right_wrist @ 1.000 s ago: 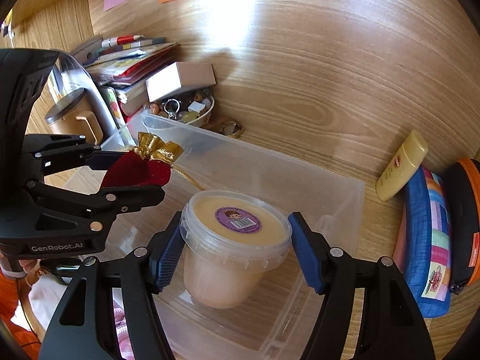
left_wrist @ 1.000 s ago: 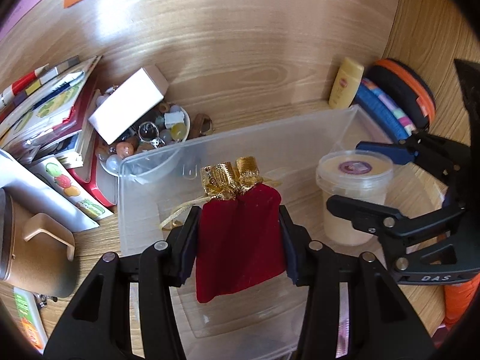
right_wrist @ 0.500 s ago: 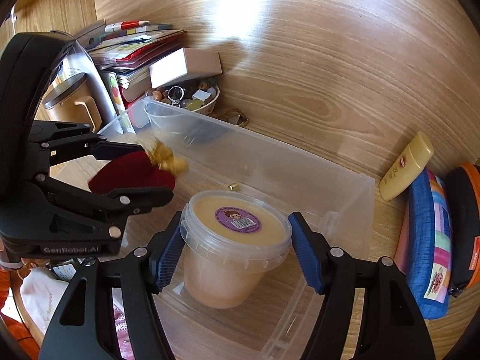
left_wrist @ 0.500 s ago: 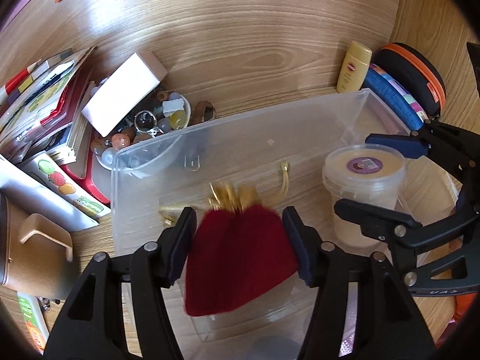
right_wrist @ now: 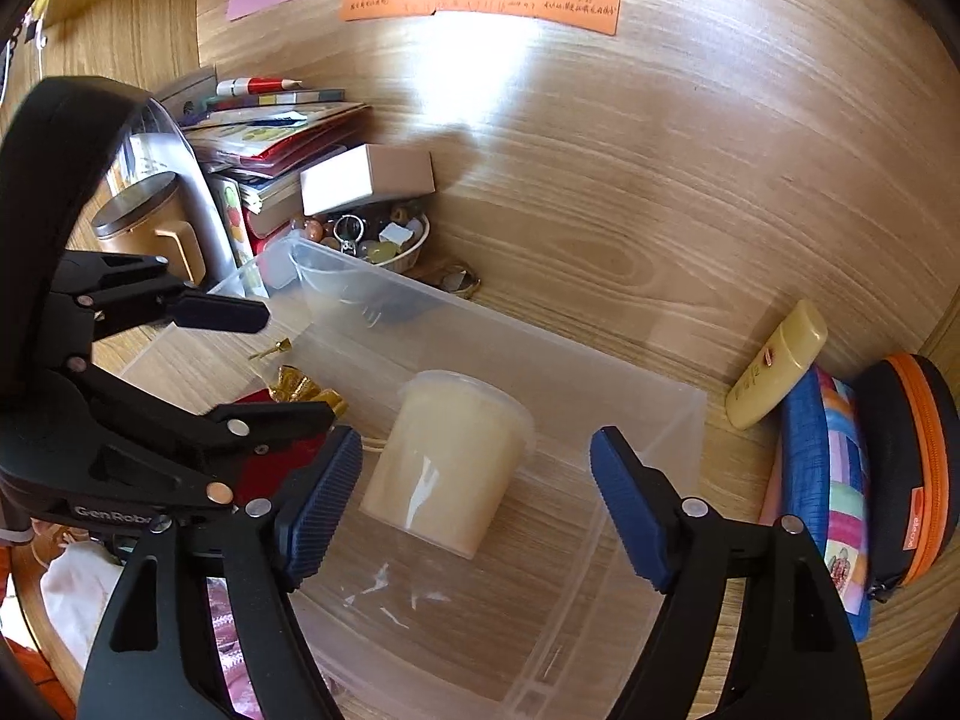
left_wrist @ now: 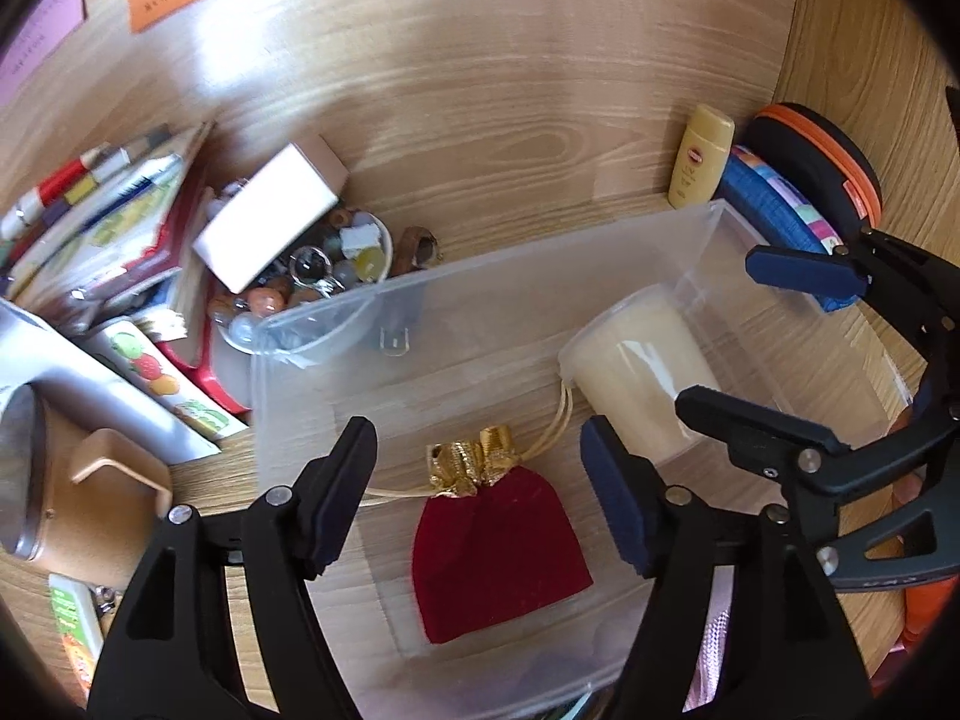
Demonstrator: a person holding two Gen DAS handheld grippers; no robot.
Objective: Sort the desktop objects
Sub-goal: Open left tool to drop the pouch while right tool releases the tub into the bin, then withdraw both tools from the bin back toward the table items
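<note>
A clear plastic bin (left_wrist: pixel 480 282) (right_wrist: pixel 648 396) stands on the wooden desk. A red velvet pouch (left_wrist: pixel 495 552) with a gold top lies flat on the bin floor; in the right wrist view it (right_wrist: pixel 270 462) is mostly hidden behind the left gripper. A cream lidded tub (left_wrist: pixel 642 384) (right_wrist: pixel 450 456) lies on its side in the bin. My left gripper (left_wrist: pixel 477 498) is open and empty above the pouch. My right gripper (right_wrist: pixel 474 498) is open and empty above the tub.
A bowl of beads and trinkets (left_wrist: pixel 312 282) with a white box (left_wrist: pixel 270 222) on it sits behind the bin's left corner, beside stacked books (left_wrist: pixel 108 228). A yellow bottle (left_wrist: pixel 699 165), a blue pouch (right_wrist: pixel 834 492) and an orange-rimmed black case (right_wrist: pixel 912 468) lie at the right.
Both grippers opened. The red pouch dropped from the left gripper to the bin floor. The tub left the right gripper and tipped onto its side in the bin.
</note>
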